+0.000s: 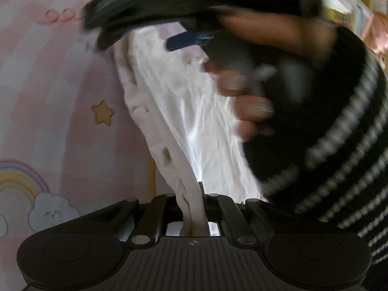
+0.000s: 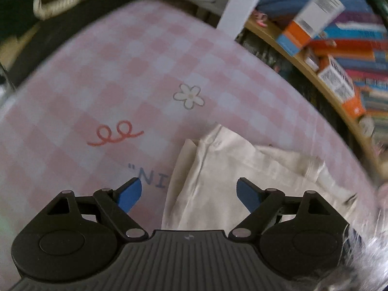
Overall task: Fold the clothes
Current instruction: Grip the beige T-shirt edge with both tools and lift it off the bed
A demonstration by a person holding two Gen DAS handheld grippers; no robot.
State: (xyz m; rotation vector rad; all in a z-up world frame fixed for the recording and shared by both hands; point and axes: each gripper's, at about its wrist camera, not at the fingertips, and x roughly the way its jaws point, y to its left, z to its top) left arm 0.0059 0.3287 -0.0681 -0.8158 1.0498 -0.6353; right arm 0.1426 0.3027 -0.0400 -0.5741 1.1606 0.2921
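Observation:
My left gripper (image 1: 194,208) is shut on the thick hem of a white garment (image 1: 194,111). The cloth stretches up and away from it over the pink checked tablecloth (image 1: 48,97). A hand (image 1: 254,101) in a black-and-white striped sleeve holds the right gripper close above the garment, and one of its blue fingers (image 1: 186,40) shows against the cloth. In the right wrist view my right gripper (image 2: 189,194) stands open above the near left part of a cream garment (image 2: 230,181), which lies creased on the tablecloth (image 2: 121,72). Nothing is between its fingers.
A wooden shelf (image 2: 303,58) with books and boxes (image 2: 312,17) curves along the table's far right edge. A dark basket with a rope handle (image 2: 55,2) sits beyond the far left edge. The tablecloth carries printed flower, star and rainbow marks.

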